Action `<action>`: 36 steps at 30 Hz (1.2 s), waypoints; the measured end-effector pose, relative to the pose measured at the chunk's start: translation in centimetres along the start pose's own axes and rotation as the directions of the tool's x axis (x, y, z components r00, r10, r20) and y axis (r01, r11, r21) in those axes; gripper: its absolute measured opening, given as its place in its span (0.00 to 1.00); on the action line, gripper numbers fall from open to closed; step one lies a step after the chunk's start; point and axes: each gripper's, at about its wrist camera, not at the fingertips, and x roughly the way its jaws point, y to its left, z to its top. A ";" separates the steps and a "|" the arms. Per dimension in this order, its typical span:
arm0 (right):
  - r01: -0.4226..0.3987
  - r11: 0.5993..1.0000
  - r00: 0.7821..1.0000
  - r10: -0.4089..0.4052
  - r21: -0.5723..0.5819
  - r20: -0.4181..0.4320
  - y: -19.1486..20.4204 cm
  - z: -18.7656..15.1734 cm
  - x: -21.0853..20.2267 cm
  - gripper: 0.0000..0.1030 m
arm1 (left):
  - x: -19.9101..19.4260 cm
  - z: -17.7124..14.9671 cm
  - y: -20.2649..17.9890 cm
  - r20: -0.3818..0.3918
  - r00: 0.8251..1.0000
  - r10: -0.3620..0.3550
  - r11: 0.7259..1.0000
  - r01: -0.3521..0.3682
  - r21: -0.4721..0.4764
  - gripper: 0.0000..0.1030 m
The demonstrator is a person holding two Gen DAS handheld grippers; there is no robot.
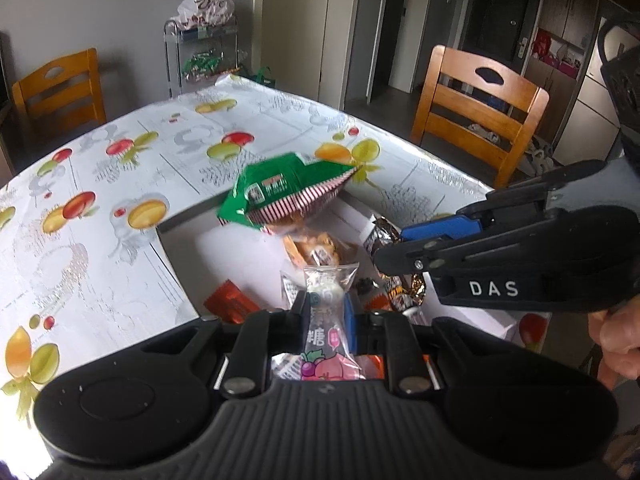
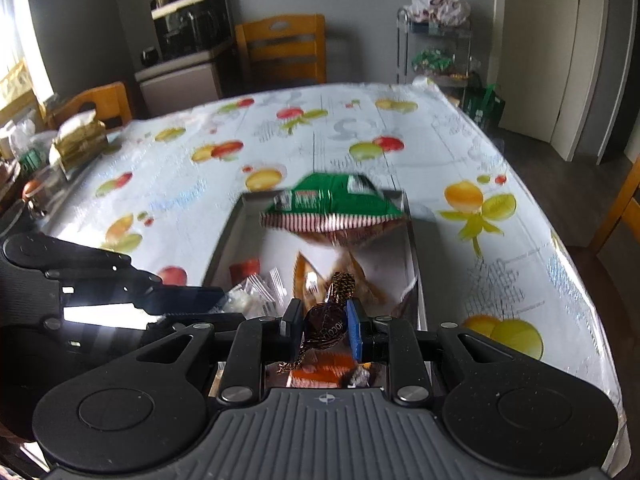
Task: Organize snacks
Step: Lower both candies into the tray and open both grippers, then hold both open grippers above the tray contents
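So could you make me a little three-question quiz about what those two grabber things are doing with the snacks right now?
1. True or false: the left gripper is shut on a clear candy packet.
2. What does the right gripper hold? A) a green bag B) a brown foil-wrapped chocolate C) nothing
3. Fill in: the green snack bag sits at the far end of the white ____.

Key: 1 true; 2 B; 3 box.

Both wrist views sit close above the near table edge, looking down and far across the white box; the left faces rightward, and each catches the other gripper
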 end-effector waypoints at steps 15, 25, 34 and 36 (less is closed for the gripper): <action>0.017 1.000 0.999 -0.017 0.004 -0.031 -0.5 -0.5 0.8 0.29 | 0.9 -0.2 -0.7 -0.025 0.999 0.026 0.999 -0.025 0.033 0.58; 0.030 1.000 0.999 -0.030 0.007 -0.013 -0.5 0.1 0.4 0.37 | 0.5 -0.1 0.0 -0.005 0.999 0.035 0.999 -0.035 -0.013 0.75; 0.034 0.999 0.999 -0.034 0.009 -0.011 -0.4 0.3 0.4 0.38 | 0.2 -0.1 0.2 -0.004 1.000 0.021 1.000 -0.021 -0.017 0.76; 0.034 0.999 0.999 -0.034 0.008 -0.012 -0.4 0.3 0.4 0.39 | 0.2 -0.1 0.2 0.001 1.000 0.021 1.000 -0.021 -0.016 0.76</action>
